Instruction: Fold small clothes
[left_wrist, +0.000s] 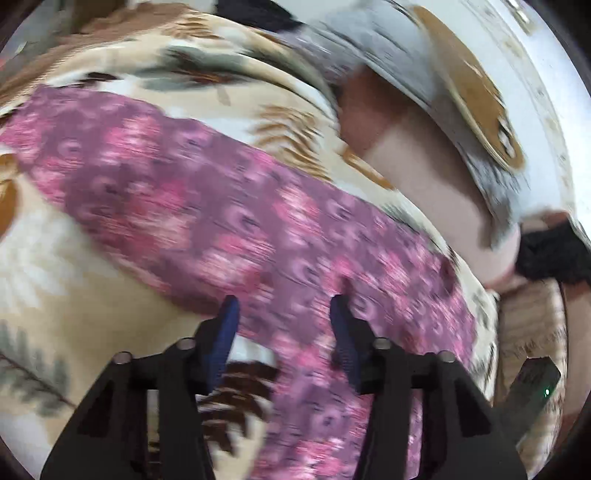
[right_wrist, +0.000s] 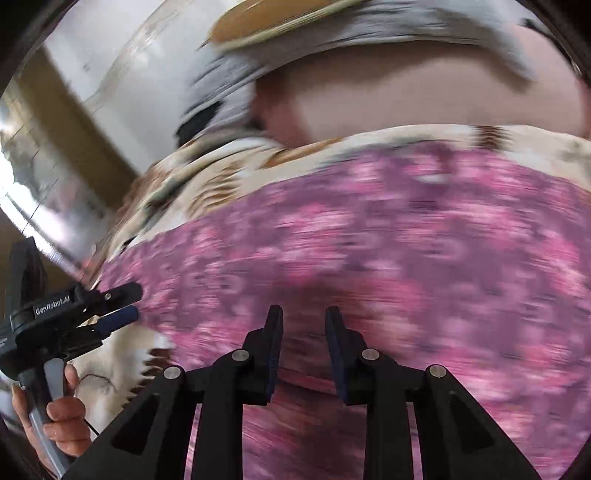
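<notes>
A pink and purple floral garment (left_wrist: 229, 206) lies spread flat on a cream blanket with leaf prints (left_wrist: 59, 266). It also fills most of the right wrist view (right_wrist: 388, 251). My left gripper (left_wrist: 282, 308) is open and empty, its fingers hovering over the garment's near edge. It shows from the side in the right wrist view (right_wrist: 135, 304), at the garment's left edge. My right gripper (right_wrist: 303, 319) is open and empty, just above the garment's middle near part. Both views are blurred by motion.
A pale pink pillow (left_wrist: 436, 192) lies beyond the garment, also in the right wrist view (right_wrist: 424, 92). A grey and white cloth with a brown round patch (left_wrist: 472, 85) lies behind it. A dark furry object (left_wrist: 550, 254) sits at the right. The blanket's edge drops off at left (right_wrist: 122, 221).
</notes>
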